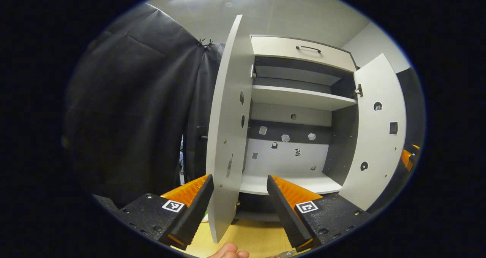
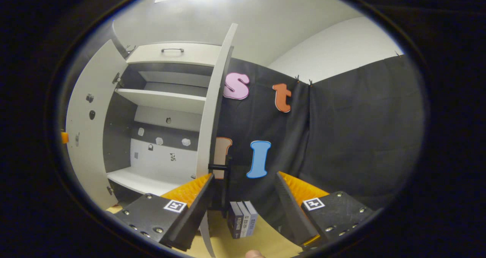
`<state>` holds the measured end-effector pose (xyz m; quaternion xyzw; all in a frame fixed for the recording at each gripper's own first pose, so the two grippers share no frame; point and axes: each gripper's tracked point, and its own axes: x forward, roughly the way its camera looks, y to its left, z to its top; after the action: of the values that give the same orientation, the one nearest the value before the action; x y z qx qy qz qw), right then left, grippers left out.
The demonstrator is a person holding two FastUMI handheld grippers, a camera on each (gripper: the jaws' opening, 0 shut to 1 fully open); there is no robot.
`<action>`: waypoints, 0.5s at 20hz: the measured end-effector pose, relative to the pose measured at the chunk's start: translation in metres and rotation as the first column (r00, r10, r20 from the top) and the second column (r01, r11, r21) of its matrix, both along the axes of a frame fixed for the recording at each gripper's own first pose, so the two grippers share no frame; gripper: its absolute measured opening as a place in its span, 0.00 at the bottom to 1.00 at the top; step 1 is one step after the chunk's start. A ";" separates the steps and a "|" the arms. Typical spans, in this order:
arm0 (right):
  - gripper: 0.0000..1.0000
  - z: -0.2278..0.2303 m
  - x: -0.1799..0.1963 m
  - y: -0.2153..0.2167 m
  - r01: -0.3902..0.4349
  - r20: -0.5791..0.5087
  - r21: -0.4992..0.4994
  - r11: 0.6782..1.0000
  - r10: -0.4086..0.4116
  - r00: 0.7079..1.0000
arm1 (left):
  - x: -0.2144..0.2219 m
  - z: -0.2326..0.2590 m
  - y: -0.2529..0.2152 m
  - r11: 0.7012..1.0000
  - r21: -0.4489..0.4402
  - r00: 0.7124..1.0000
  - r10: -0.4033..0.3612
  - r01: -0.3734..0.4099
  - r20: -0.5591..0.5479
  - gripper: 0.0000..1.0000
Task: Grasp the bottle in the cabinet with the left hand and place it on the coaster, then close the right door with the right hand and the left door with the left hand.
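- Black cloth (image 1: 136, 110) hangs as the booth's wall on the left of the left gripper view, with a pale ceiling above it.
- Beside the cloth stands the cabinet (image 1: 300, 98), both doors swung wide. The left door (image 1: 228, 136) is seen almost edge-on and the right door (image 1: 379, 136) angles outward at the far side.
- A drawer front with a dark handle (image 1: 308, 48) tops the cabinet. Below it are an upper shelf (image 1: 300, 96) and a lower shelf (image 1: 288, 184), both bare on what shows of them.
- The left gripper (image 1: 240, 203) is spread wide and holds nothing. The lower edge of the left door stands between its fingers, touching neither as far as I can tell.
- A yellowish table (image 1: 254, 237) shows under the gripper, with part of a hand (image 1: 228, 251) at the bottom edge.
- Where the bottle and the coaster are I cannot tell.
- In the right gripper view the cabinet (image 2: 159, 110) sits to the left, with the right door (image 2: 216, 106) near the middle, edge toward the camera, and the left door (image 2: 91, 125) at the far left.
- The black cloth (image 2: 341, 136) covers the right half of this view.
- The right gripper (image 2: 245, 201) is wide open and empty. Its left finger lies close to the foot of the right door; whether they touch is unclear.
- Three small books (image 2: 243, 218) stand upright on the table (image 2: 262, 241) between the fingers, farther off.
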<state>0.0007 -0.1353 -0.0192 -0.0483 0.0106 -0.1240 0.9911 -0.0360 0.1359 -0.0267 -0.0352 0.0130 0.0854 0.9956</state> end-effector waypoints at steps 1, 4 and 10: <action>0.93 0.000 0.000 0.001 -0.007 0.000 0.004 1.000 0.007 1.000 | 0.000 -0.001 -0.001 1.000 -0.005 1.000 -0.004 0.004 -0.002 0.92; 0.93 -0.001 0.001 0.006 -0.026 0.000 0.033 0.999 0.026 1.000 | 0.002 0.000 -0.001 1.000 -0.007 1.000 -0.009 0.009 -0.002 0.92; 0.93 -0.001 0.002 0.023 -0.061 0.008 0.038 0.997 0.061 0.998 | -0.002 -0.002 -0.003 1.000 0.001 1.000 -0.019 0.019 -0.016 0.92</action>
<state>0.0028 -0.1119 -0.0202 -0.0289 0.0079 -0.0936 0.9952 -0.0379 0.1332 -0.0287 -0.0336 0.0211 0.0763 0.9963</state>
